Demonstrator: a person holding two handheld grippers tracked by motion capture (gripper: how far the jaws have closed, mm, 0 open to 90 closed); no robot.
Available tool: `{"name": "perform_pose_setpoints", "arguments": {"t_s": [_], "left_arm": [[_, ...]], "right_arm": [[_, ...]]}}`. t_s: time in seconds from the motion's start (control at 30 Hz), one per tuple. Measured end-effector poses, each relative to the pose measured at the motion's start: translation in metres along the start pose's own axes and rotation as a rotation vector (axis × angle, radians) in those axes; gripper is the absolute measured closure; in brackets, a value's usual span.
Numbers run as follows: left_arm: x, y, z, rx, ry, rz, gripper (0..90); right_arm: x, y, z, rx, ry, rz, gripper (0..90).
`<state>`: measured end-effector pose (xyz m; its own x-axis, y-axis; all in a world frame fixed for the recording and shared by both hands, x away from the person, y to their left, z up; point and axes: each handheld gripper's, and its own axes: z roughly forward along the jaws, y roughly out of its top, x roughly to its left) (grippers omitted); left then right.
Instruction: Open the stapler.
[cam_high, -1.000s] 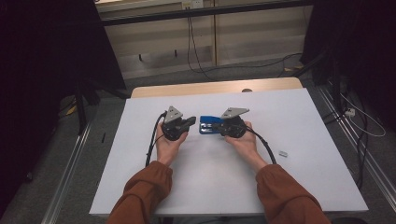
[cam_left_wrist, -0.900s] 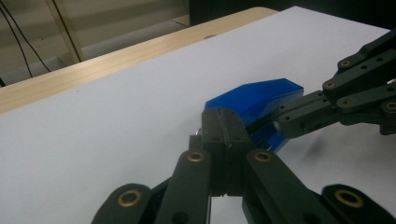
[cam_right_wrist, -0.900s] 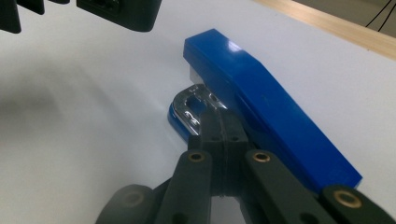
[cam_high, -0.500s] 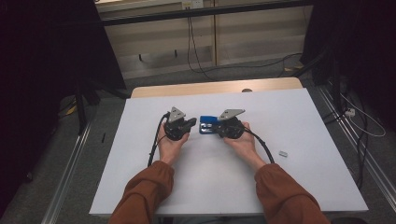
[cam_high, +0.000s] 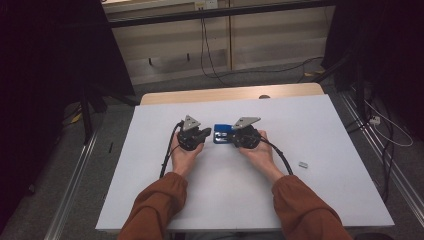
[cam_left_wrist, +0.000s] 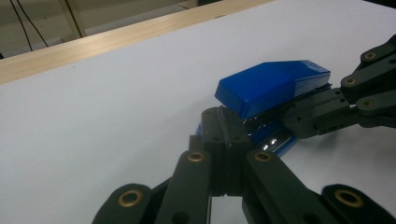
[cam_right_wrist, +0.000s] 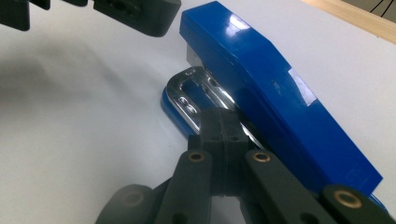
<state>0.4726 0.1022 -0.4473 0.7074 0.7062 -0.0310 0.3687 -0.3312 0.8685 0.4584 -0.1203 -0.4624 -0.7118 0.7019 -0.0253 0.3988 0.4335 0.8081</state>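
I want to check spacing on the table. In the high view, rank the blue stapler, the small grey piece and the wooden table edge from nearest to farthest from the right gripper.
1. Blue stapler: right against the right gripper, on its left.
2. Small grey piece: off to the right, nearer the person.
3. Wooden table edge: along the far side, beyond the white sheet; only a little farther than the grey piece.

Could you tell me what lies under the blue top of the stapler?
Under the stapler's blue top sits a shiny metal plate on the blue base, with the shut right gripper poking into the gap. The rear of the gap is covered by the top.
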Motion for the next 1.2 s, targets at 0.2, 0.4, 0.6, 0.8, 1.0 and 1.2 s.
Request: {"name": "perform_pose_setpoints", "arguments": {"t_s": [0.2,0.4,0.6,0.8,1.0,1.2], "left_arm": [[-0.001,-0.002,0.004,0.016,-0.005,0.006,90.0],[-0.001,-0.004,0.008,0.027,-0.006,-0.006,90.0],[-0.003,-0.002,0.012,0.027,-0.011,0.019,90.0],[-0.003,-0.003,0.013,0.028,-0.013,0.023,90.0],[-0.003,-0.002,0.013,0.023,-0.013,0.021,90.0],[-0.002,-0.001,0.013,0.024,-0.010,0.029,90.0]], "right_arm": [[0.000,0.000,0.000,-0.001,-0.002,0.003,90.0],[0.000,0.000,0.000,-0.002,-0.004,0.002,90.0],[0.000,0.000,0.000,-0.001,-0.004,0.003,90.0],[0.000,0.000,0.000,-0.004,-0.003,0.012,90.0],[0.000,0.000,0.000,-0.003,-0.005,0.010,90.0],[0.000,0.000,0.000,-0.004,-0.005,0.011,90.0]]}}
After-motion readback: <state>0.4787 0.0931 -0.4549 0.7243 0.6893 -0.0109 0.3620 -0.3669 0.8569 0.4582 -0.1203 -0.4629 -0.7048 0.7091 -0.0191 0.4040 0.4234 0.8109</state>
